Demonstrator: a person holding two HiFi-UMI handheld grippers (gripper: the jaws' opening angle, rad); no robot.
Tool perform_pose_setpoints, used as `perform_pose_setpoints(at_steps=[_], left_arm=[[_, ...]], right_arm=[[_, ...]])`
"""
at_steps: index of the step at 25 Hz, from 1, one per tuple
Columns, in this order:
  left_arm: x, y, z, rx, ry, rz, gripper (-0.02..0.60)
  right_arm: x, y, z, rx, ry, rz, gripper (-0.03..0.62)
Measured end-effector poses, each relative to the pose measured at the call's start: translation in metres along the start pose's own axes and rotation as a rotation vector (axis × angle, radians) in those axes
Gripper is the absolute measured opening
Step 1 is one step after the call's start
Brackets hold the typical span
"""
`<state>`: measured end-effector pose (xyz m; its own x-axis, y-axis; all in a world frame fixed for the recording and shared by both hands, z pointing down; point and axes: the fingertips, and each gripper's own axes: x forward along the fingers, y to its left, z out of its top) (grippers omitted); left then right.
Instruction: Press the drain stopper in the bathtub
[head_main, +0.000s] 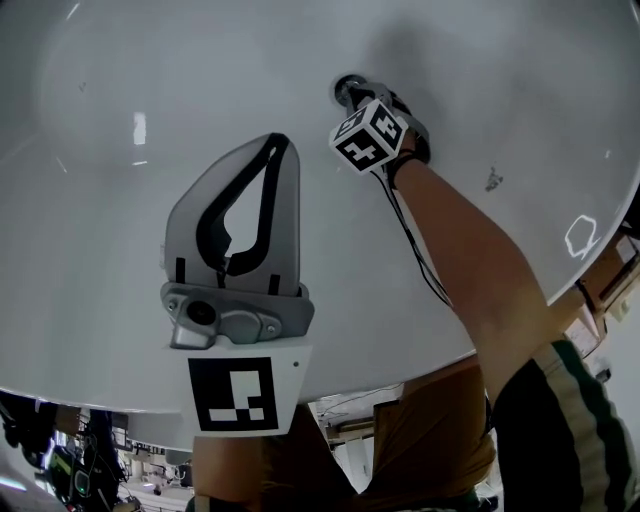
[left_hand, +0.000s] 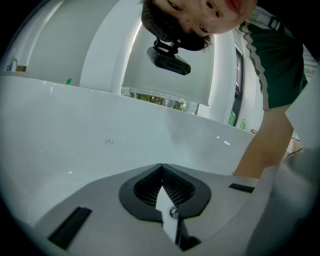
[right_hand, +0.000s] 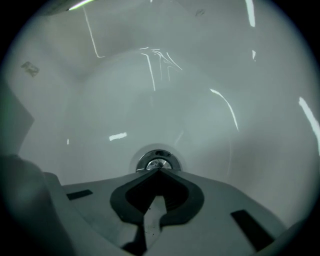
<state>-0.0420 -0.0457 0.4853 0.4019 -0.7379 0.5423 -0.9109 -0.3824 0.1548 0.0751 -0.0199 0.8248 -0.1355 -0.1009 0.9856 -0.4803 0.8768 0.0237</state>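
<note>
I see a white glossy bathtub (head_main: 100, 260) with light streaks on its curved floor; round chrome drain stopper (right_hand: 156, 161) set in the bottom, small grey mark (head_main: 493, 180) to one side

the bathtub (head_main: 90, 260) floor lies open and smooth on every side of the drain stopper (right_hand: 156, 161), and the curved wall rises only well beyond it. the right gripper (right_hand: 159, 170), jaws together, covers the drain stopper's near edge, and the person's forearm (head_main: 470, 250) slants in over the right rim, taking up that side. the left gripper (head_main: 277, 142), jaws together on nothing, hangs above the floor well apart from the drain stopper, with open room between the two.
</note>
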Motion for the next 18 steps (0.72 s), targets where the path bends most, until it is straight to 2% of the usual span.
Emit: perform_pose_setpoints(at_steps=[4,7,13,18], left_arm=[[0.003,-0.008,-0.008,-0.015,0.036,-0.019,0.009],[0.005,-0.013,-0.008,-0.015,0.034,-0.039,0.009],[0.012,-0.014,-0.007,0.003,0.056,-0.062,0.009],[0.013,-0.015,-0.003,0.026,0.062,-0.079,0.009]], right_arm=[[0.004,0.004,0.003,-0.054,0.044,0.019,0.009],[0.002,0.005,0.002,-0.068,0.017,0.036,0.011],[0.0,0.003,0.002,-0.024,-0.027,0.006,0.009],[-0.012,0.002,0.004,-0.029,-0.067,-0.009,0.011]])
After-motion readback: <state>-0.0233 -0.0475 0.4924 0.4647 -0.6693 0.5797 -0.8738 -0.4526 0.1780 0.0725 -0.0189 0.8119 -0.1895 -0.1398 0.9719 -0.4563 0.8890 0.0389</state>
